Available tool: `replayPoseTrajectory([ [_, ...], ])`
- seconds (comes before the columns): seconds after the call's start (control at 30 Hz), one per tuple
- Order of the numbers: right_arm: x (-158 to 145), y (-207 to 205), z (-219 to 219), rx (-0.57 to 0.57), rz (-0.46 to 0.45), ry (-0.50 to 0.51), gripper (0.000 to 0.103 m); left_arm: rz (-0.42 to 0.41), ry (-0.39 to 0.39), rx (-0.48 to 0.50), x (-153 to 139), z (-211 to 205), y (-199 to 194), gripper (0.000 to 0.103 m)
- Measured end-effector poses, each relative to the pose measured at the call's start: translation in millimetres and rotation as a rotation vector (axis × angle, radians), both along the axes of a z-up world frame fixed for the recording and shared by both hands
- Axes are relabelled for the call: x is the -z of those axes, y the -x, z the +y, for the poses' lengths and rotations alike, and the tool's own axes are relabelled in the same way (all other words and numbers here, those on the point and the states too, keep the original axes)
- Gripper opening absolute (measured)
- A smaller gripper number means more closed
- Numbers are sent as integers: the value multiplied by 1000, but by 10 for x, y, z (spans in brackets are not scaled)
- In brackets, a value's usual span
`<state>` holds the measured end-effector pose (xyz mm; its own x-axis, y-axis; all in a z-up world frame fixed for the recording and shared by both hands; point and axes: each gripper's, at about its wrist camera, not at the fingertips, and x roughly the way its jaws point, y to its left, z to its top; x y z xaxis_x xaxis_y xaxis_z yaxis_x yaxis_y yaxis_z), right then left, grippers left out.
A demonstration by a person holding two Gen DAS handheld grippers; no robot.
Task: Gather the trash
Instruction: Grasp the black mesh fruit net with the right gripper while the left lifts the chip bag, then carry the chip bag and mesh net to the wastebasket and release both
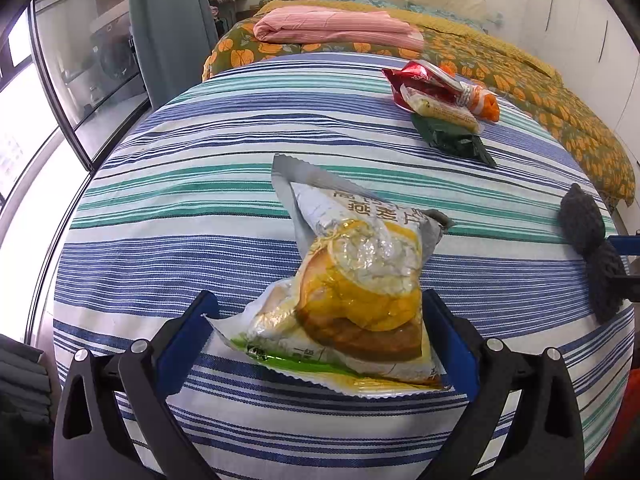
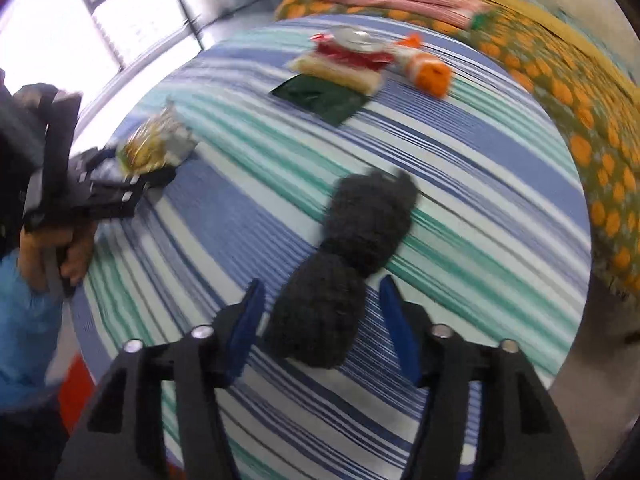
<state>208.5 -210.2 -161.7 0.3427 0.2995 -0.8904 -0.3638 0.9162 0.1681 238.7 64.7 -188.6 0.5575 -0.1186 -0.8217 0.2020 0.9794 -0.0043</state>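
Observation:
A puffy silver and yellow snack bag (image 1: 360, 280) stands tilted on the striped sheet (image 1: 180, 248). My left gripper (image 1: 320, 296) is shut on it, a blue pad against each side. Further back lie a red wrapper (image 1: 420, 78), a pale packet (image 1: 444, 110), an orange item (image 1: 486, 102) and a dark green wrapper (image 1: 452, 138). In the blurred right wrist view my right gripper (image 2: 320, 284) is open around the near lobe of a dark woolly two-lobed thing (image 2: 340, 272), with a gap on each side. The left gripper with the snack bag (image 2: 156, 144) shows at the left.
A folded pink blanket (image 1: 336, 30) lies on an orange floral bedspread (image 1: 560, 100) beyond the striped sheet. A grey-green curtain (image 1: 168, 20) and glass doors (image 1: 80, 80) are on the left. A hand (image 2: 72, 256) in a blue sleeve holds the left gripper.

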Motion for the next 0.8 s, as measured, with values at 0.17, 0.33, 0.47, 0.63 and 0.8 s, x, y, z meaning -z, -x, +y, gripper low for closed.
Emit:
replayPoseTrajectory([
  [0.17,8,92,-56,107,-19,-77,65,-2,29,6,-13,30,19,98],
  [0.33,-113,197,-124,154,-56,-69,70,3,121,115,-116,176,129,97],
  [0.47,-174,145,-133,174,-83,-51,71,-16,99,147,-251,159,136,97],
  [0.63,-94,-65,-61,239,-41,-94,71,-12,6,172,-245,-88,12,97],
  [0.8,-5,-132,64,223,-29,-30,47,5,22,150,-217,-159,-136,93],
])
